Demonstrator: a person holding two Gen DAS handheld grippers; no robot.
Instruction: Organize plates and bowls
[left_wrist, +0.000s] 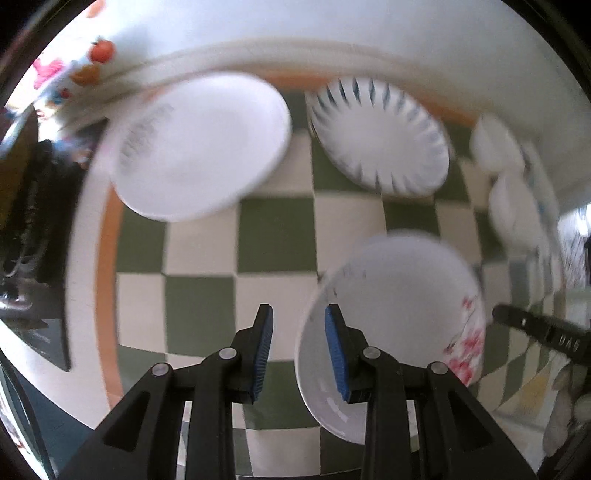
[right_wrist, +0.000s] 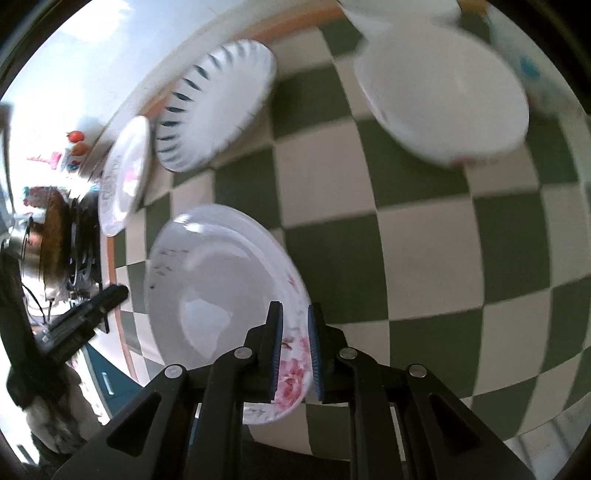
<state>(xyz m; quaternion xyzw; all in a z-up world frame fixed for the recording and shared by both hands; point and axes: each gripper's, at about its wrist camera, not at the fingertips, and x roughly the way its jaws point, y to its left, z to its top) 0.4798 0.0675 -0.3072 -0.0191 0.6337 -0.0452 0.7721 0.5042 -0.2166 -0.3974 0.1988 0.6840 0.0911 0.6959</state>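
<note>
pink-flowered white ceramic plate (right_wrist: 221, 295) hangs tilted over the green-and-cream checked tablecloth (right_wrist: 424, 258), its rim clenched by the right gripper (right_wrist: 295, 350). left gripper (left_wrist: 299, 350) is spread, empty. better to level the plate before stacking it on the blue-fluted white plate (right_wrist: 218, 103).

Both your views are bright, lit by daylight that washes the upper left to near white. Motion blur smears most of what you see: the plain plate (left_wrist: 201, 147) and the bowls (left_wrist: 511, 184) in the left view, the big bowl (right_wrist: 443, 92) in the right. Your gripper fingers (left_wrist: 264, 350) stay sharp. Glare patches sit inside the floral bowl (right_wrist: 218, 280). Shadows are soft. Fisheye bending curves the checked cloth (right_wrist: 424, 240), and black vignette rings each frame.
</note>
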